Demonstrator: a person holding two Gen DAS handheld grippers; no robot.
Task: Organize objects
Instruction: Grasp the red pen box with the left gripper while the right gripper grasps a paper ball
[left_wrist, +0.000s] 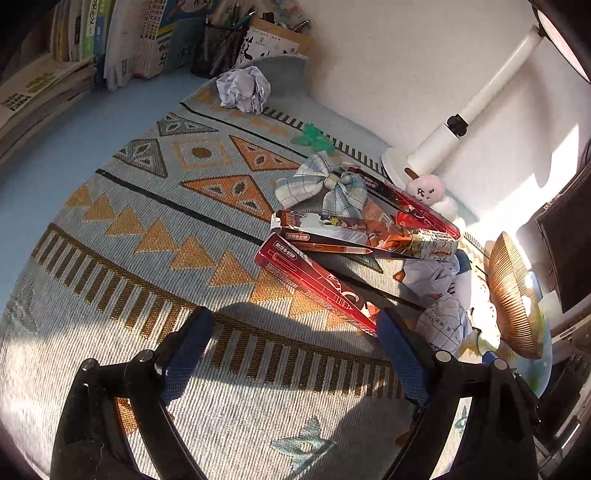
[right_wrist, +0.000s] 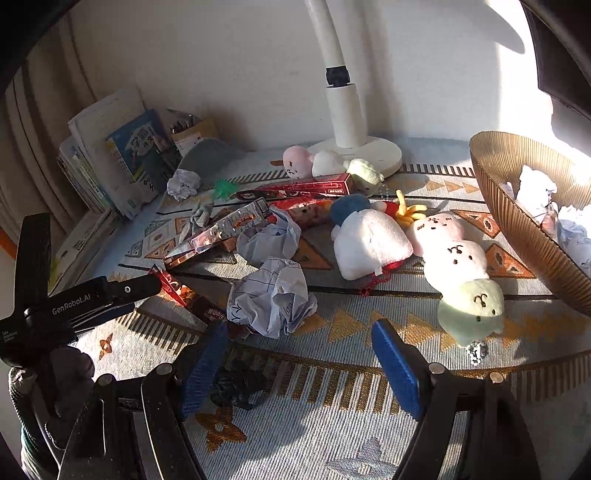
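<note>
We are observing a patterned mat (left_wrist: 122, 258) covering the bench, with a ribbed brown bowl (right_wrist: 517, 229) sitting at the right and holding crumpled paper. Plush toys (right_wrist: 454, 254) are lying left of the bowl; red boxes (left_wrist: 314, 284) are overlapping mid-mat. A crumpled paper ball (right_wrist: 273, 302) is lying just beyond the right gripper (right_wrist: 299, 354), whose jaws are standing open and empty. The left gripper (left_wrist: 295, 339) jaws are likewise standing open, the nearest red box beside the right one.
</note>
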